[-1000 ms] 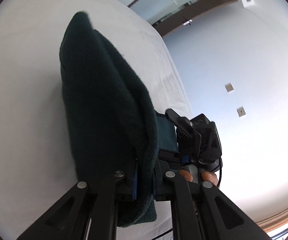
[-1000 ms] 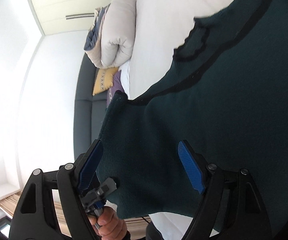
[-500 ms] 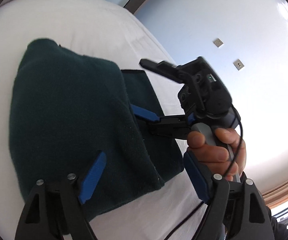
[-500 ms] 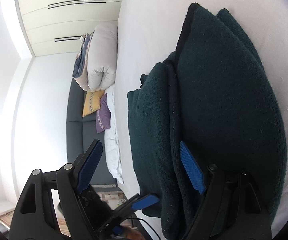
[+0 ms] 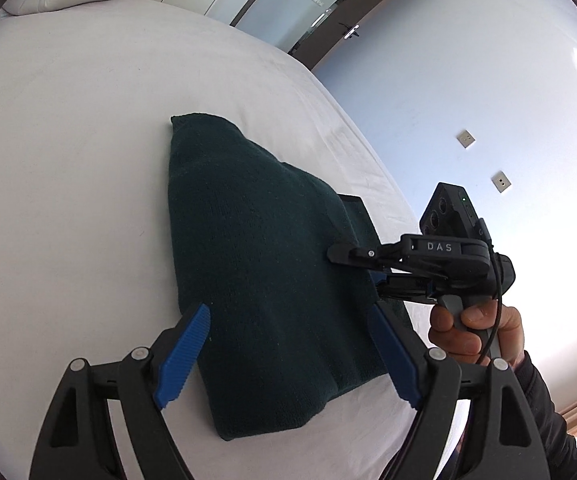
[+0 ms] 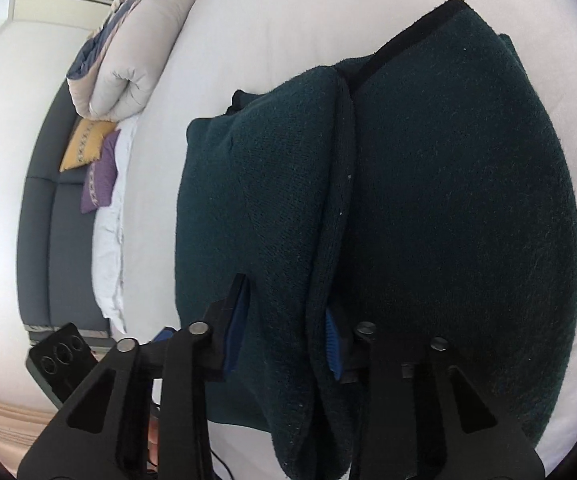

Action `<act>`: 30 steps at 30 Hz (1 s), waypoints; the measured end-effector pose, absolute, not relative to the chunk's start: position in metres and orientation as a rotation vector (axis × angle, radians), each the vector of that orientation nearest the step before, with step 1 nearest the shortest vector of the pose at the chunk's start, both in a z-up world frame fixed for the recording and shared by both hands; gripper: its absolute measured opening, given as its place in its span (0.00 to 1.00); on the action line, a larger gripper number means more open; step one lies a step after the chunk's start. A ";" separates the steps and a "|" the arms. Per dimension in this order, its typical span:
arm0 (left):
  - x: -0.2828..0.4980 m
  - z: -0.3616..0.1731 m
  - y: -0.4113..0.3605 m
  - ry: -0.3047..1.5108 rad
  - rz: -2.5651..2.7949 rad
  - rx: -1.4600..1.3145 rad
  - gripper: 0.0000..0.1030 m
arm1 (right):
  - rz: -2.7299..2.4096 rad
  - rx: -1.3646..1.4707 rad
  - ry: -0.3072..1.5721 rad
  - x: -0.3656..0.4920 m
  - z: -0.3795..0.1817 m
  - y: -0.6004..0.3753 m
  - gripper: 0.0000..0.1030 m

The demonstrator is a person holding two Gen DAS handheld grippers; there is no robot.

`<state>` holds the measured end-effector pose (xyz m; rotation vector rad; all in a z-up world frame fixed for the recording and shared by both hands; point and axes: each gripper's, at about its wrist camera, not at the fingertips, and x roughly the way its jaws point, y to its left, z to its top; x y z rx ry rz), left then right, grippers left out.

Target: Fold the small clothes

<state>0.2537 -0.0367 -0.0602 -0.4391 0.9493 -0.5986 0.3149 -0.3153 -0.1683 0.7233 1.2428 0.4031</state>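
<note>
A dark green knitted garment (image 5: 264, 264) lies folded in layers on the white bed (image 5: 68, 140). My left gripper (image 5: 288, 356) is open and empty, its blue pads just above the garment's near end. My right gripper (image 5: 358, 264) reaches in from the right and is shut on the garment's right edge. In the right wrist view the right gripper (image 6: 284, 332) has its jaws closed on a folded layer of the garment (image 6: 448, 208), which has a black trimmed edge.
A rolled white and grey duvet (image 6: 128, 52) lies at the head of the bed, with a yellow cushion (image 6: 84, 144) and a purple cushion (image 6: 100, 180) against a dark grey headboard (image 6: 44, 220). A wall with sockets (image 5: 500, 182) and a door (image 5: 328, 4) stand beyond the bed's right edge.
My left gripper let go of the garment, opened and drew back. The garment dropped flat onto the bed. My right gripper went from open to shut on the garment's edge.
</note>
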 end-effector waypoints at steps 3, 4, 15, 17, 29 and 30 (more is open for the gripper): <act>0.254 -0.062 -0.046 0.955 -0.613 -0.438 0.80 | 0.375 0.643 1.215 0.306 -0.156 -0.322 0.14; 0.254 -0.062 -0.047 0.954 -0.618 -0.433 0.80 | 0.372 0.628 1.202 0.304 -0.151 -0.324 0.14; 0.255 -0.052 -0.093 0.959 -0.657 -0.340 0.80 | 0.293 0.590 1.100 0.276 -0.119 -0.390 0.13; 0.256 -0.057 -0.101 0.975 -0.650 -0.322 0.80 | 0.241 0.604 1.121 0.272 -0.136 -0.412 0.13; 0.254 -0.089 -0.096 1.052 -0.595 -0.282 0.80 | 0.323 0.812 1.091 0.244 -0.151 -0.427 0.18; 0.253 -0.091 -0.097 1.058 -0.599 -0.279 0.80 | 0.340 0.819 1.085 0.235 -0.148 -0.425 0.18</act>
